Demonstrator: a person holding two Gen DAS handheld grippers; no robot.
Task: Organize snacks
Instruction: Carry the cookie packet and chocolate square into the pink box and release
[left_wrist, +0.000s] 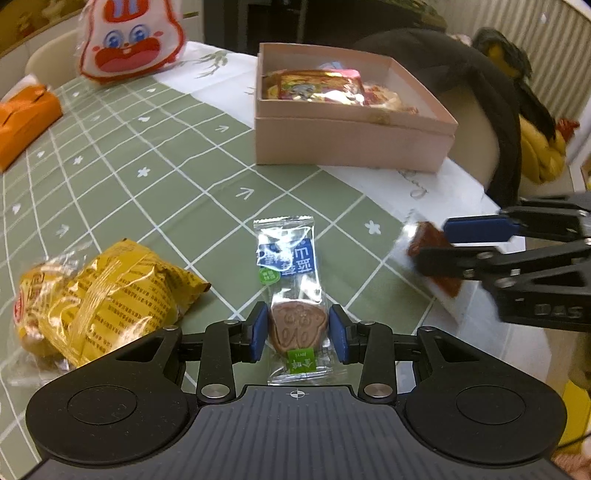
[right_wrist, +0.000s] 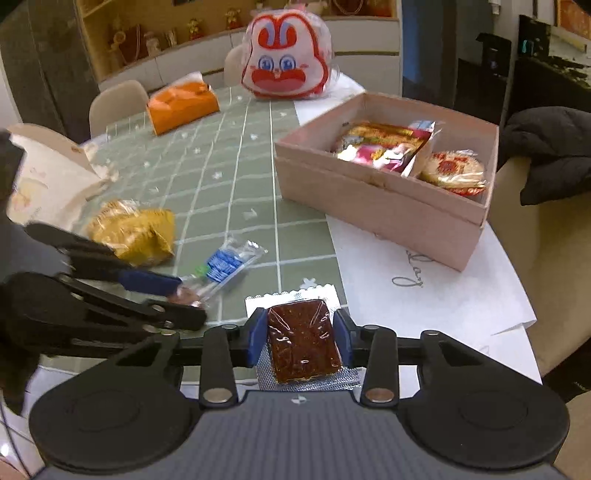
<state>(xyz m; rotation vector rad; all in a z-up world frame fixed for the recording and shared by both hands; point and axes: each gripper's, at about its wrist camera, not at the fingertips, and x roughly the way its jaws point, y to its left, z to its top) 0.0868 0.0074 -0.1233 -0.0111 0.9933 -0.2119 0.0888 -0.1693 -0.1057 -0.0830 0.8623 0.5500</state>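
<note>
The pink box (right_wrist: 376, 206), open-topped, sits on the white border of the tablecloth (left_wrist: 155, 147) near the table's far-right edge, w/ several wrapped snacks (right_wrist: 384, 147) already inside; a round red-and-white packet (right_wrist: 452, 171) lies in its right corner. In front of the box, toward both tools, a stretch of green grid cloth lies bare, so there's open room betw. box and grippers. The right gripper (right_wrist: 300, 338) is closed on a dark red-brown bar (right_wrist: 303, 341) in a clear wrapper, pads pressing both long sides; it sits in front of the box, above the cloth's white border near the table's near-right edge. The left gripper (left_wrist: 297, 330), left of the right one & also in front of the box, has its blue pads right at both sides of a brown cookie (left_wrist: 298, 325) in a clear wrapper w/ blue print; cannot tell if they're actually squeezing it. The wrapper's far end points toward the box and appears to lie flat on the cloth. Left of the cookie, well apart from the box, lies a crumpled yellow snack bag (left_wrist: 99, 299). Further back, left of the box, an orange pack (right_wrist: 183, 105) and a big rabbit-face bag (right_wrist: 286, 55) stand by the table's far edge. Right of the box, past the table edge, a chair w/ dark clothing (right_wrist: 550, 151) draped on it.
</note>
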